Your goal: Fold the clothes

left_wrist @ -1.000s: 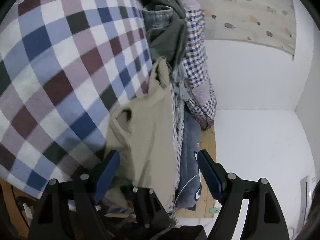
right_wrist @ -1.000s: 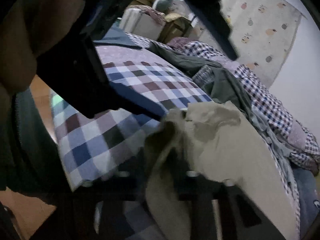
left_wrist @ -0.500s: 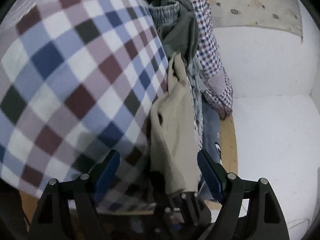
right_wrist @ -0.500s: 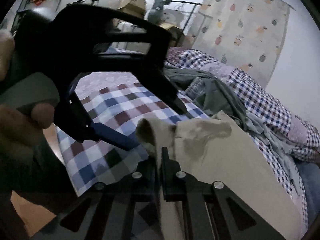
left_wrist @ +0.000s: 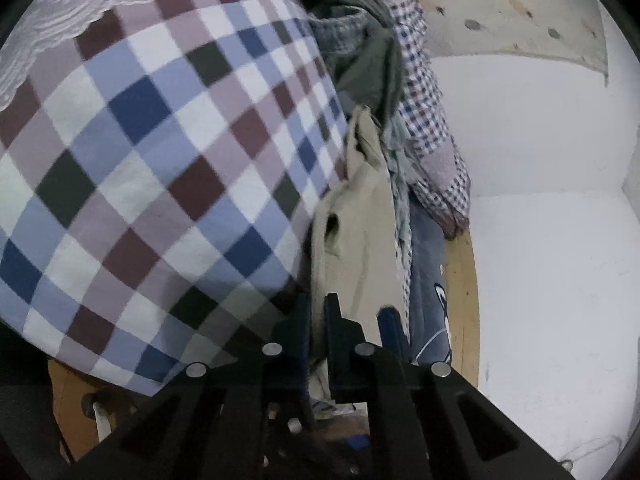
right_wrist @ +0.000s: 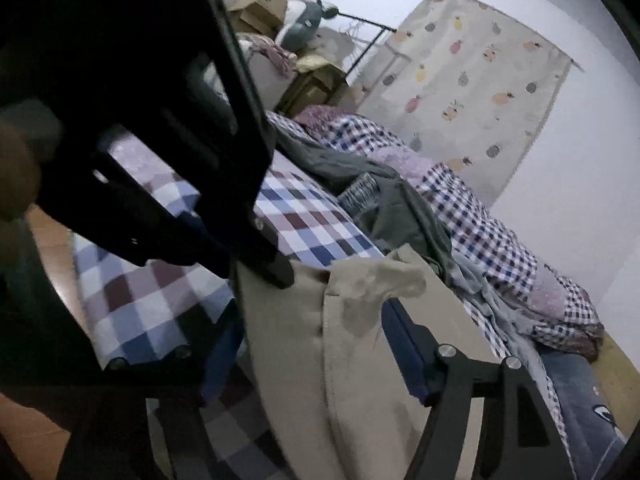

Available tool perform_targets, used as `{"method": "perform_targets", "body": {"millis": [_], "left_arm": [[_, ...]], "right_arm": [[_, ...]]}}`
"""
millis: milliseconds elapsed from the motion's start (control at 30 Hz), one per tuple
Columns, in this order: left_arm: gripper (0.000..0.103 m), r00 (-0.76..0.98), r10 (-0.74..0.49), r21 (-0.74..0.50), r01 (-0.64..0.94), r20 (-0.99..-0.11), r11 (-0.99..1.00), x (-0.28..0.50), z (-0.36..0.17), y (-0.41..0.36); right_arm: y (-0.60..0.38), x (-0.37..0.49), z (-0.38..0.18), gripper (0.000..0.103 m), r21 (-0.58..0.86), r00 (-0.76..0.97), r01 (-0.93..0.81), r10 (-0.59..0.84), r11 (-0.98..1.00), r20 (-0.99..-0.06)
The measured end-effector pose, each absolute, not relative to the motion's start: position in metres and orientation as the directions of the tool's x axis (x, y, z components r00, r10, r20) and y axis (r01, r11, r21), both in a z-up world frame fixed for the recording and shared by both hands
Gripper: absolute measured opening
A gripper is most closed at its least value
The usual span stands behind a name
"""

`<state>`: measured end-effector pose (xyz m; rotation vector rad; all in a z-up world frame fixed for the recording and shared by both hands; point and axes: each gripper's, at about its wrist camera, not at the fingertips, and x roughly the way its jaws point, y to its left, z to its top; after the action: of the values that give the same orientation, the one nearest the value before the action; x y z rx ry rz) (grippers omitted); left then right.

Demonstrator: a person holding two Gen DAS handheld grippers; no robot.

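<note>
The left gripper (left_wrist: 316, 312) has its two fingers pressed together on the near edge of the beige garment (left_wrist: 356, 236), pinching a fold of the cloth between them. In the right wrist view the same left gripper (right_wrist: 260, 268) appears as a dark frame reaching in from the upper left, its tip clamped on the beige garment's (right_wrist: 360, 360) top corner, with part of a hand (right_wrist: 16, 172) at the far left edge.

The right gripper (right_wrist: 312, 344) stands spread wide, its blue-padded fingers (right_wrist: 404, 344) on either side of the beige garment, which passes through the gap between them; whether the pads touch the cloth cannot be told.

The beige garment hangs over the side of the checked bedspread (left_wrist: 160, 168), just beside a heap of other clothes: a dark green garment (left_wrist: 372, 64), a small-check shirt (left_wrist: 424, 104) and blue jeans (left_wrist: 426, 264). Past the heap from the beige garment lies a strip of wooden floor (left_wrist: 462, 280), then a white wall (left_wrist: 540, 280). Above the heap a curtain with a fruit print (right_wrist: 472, 84) hangs on the wall.
</note>
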<state>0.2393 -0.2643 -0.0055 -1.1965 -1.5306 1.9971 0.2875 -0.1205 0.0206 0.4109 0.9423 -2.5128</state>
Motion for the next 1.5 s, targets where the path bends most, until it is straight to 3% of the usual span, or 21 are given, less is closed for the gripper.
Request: {"method": "perform_targets", "body": {"millis": [233, 300, 333, 367, 433, 467, 500, 533, 633, 700, 967, 1333, 1500], "left_arm": [[0.004, -0.592, 0.751, -0.952, 0.108, -0.293, -0.287, 0.235, 0.007, -0.264], [0.004, -0.586, 0.755, -0.952, 0.106, -0.294, -0.289, 0.232, 0.007, -0.262], [0.005, -0.581, 0.757, -0.949, 0.104, -0.300, -0.296, 0.229, 0.008, -0.261], [0.005, -0.576, 0.758, -0.947, 0.100, -0.305, -0.305, 0.227, 0.009, -0.260], [0.008, -0.580, 0.749, -0.941, 0.096, -0.319, -0.326, 0.222, 0.013, -0.260], [0.012, -0.586, 0.740, -0.935, 0.096, -0.330, -0.341, 0.217, 0.015, -0.261], [0.029, -0.595, 0.728, -0.930, 0.102, -0.341, -0.352, 0.213, 0.016, -0.262], [0.055, -0.605, 0.715, -0.926, 0.110, -0.351, -0.362, 0.208, 0.017, -0.262], [0.074, -0.634, 0.690, -0.925, 0.117, -0.350, -0.362, 0.190, 0.018, -0.264], [0.079, -0.629, 0.693, -0.922, 0.108, -0.352, -0.371, 0.167, 0.019, -0.261], [0.081, -0.550, 0.694, -0.864, 0.106, -0.464, -0.493, 0.065, 0.005, -0.246], [0.080, -0.487, 0.760, -0.880, 0.040, -0.431, -0.474, -0.021, -0.014, -0.228], [0.061, -0.464, 0.753, -0.867, 0.068, -0.466, -0.494, -0.048, -0.019, -0.222]], "right_arm": [[-0.121, 0.251, 0.017, 0.070, -0.502, -0.855, 0.478, -0.250, -0.721, -0.455], [-0.118, 0.243, 0.019, 0.046, -0.476, -0.844, 0.484, -0.247, -0.735, -0.476], [-0.117, 0.239, 0.020, 0.024, -0.463, -0.838, 0.485, -0.245, -0.742, -0.487], [-0.114, 0.235, 0.022, 0.011, -0.446, -0.831, 0.490, -0.246, -0.749, -0.498], [-0.105, 0.228, 0.025, 0.008, -0.405, -0.814, 0.502, -0.260, -0.764, -0.519], [-0.102, 0.225, 0.028, 0.008, -0.384, -0.806, 0.509, -0.271, -0.770, -0.526], [-0.098, 0.224, 0.033, 0.007, -0.363, -0.800, 0.516, -0.285, -0.776, -0.528], [-0.094, 0.223, 0.038, 0.007, -0.341, -0.793, 0.523, -0.300, -0.781, -0.530], [-0.084, 0.222, 0.054, 0.007, -0.283, -0.780, 0.538, -0.342, -0.794, -0.525], [-0.078, 0.225, 0.065, 0.007, -0.250, -0.773, 0.547, -0.368, -0.799, -0.517], [-0.048, 0.228, 0.105, 0.006, -0.123, -0.760, 0.557, -0.444, -0.821, -0.475], [-0.034, 0.237, 0.116, 0.006, -0.073, -0.737, 0.584, -0.490, -0.808, -0.465], [-0.027, 0.242, 0.122, 0.006, -0.061, -0.734, 0.589, -0.502, -0.806, -0.456]]}}
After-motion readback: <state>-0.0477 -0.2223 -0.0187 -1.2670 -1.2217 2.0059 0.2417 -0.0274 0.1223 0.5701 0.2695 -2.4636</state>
